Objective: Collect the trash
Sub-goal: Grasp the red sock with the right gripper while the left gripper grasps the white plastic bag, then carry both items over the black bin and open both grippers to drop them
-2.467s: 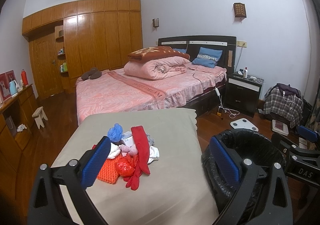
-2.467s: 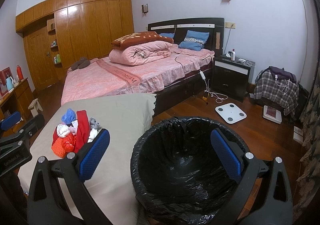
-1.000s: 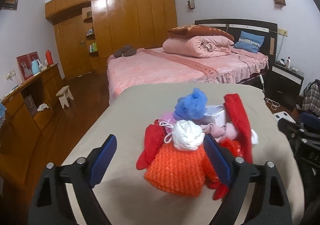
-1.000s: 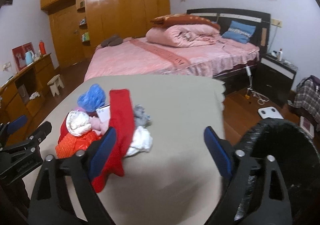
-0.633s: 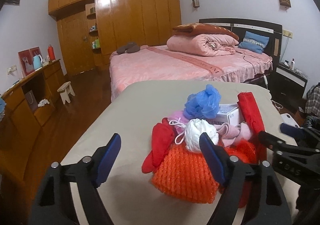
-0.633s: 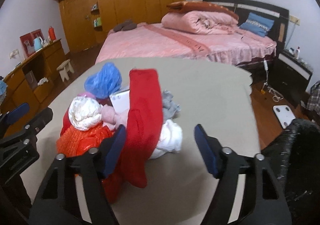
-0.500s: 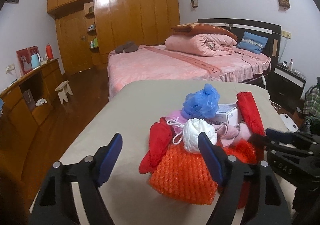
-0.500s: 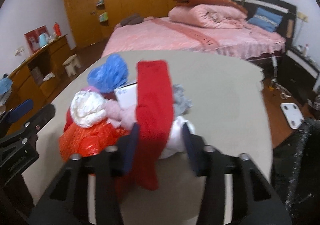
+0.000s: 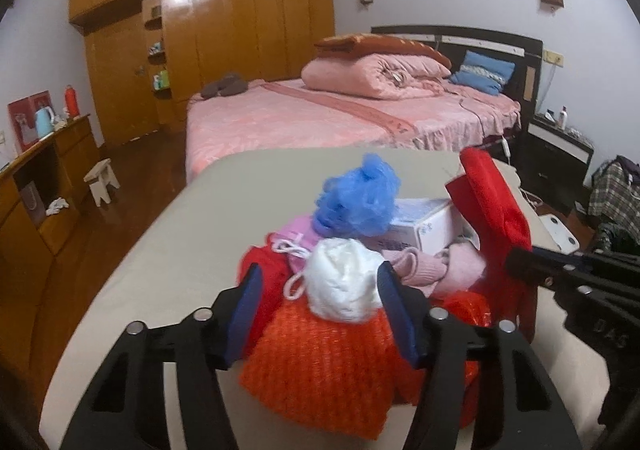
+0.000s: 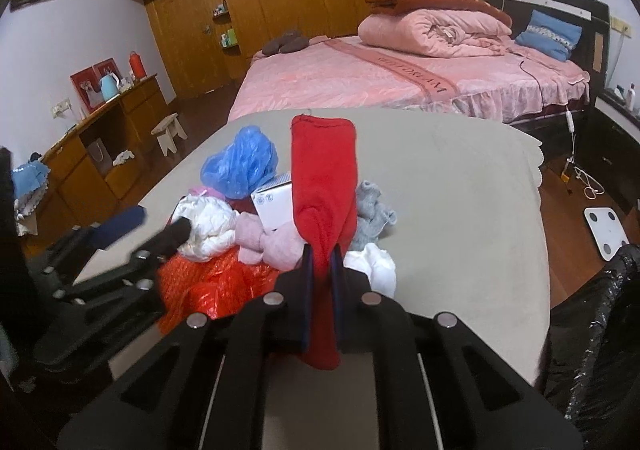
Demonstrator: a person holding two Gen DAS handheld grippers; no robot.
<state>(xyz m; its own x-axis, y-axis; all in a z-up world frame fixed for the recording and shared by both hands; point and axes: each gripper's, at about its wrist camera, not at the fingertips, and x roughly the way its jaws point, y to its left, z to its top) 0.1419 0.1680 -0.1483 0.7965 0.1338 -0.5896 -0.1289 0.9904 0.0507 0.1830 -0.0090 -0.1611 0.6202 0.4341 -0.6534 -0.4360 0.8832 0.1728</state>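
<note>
Red cloth, a long sock [image 10: 322, 190], lies draped over the heap of trash on the beige-covered bench [image 10: 448, 186], and the right tool [image 10: 320, 270] has its blue pads clamped tight on the sock's near end, its jaws having just closed on it. To the left in the heap sit a white wad [image 9: 346, 280], a blue plastic bag [image 9: 358, 196], a white box [image 9: 430, 224], pink cloth [image 9: 422, 268] and an orange mesh bundle [image 9: 320, 362] nearest the camera. The left tool [image 9: 320, 310] hangs over this near left side with its jaws partway apart, having just been narrowing; the white wad and the top of the orange mesh sit between the pads, though whether the pads touch them cannot be told. A bin [image 10: 592, 350] lined with a black bag stands at the bench's near right corner.
</note>
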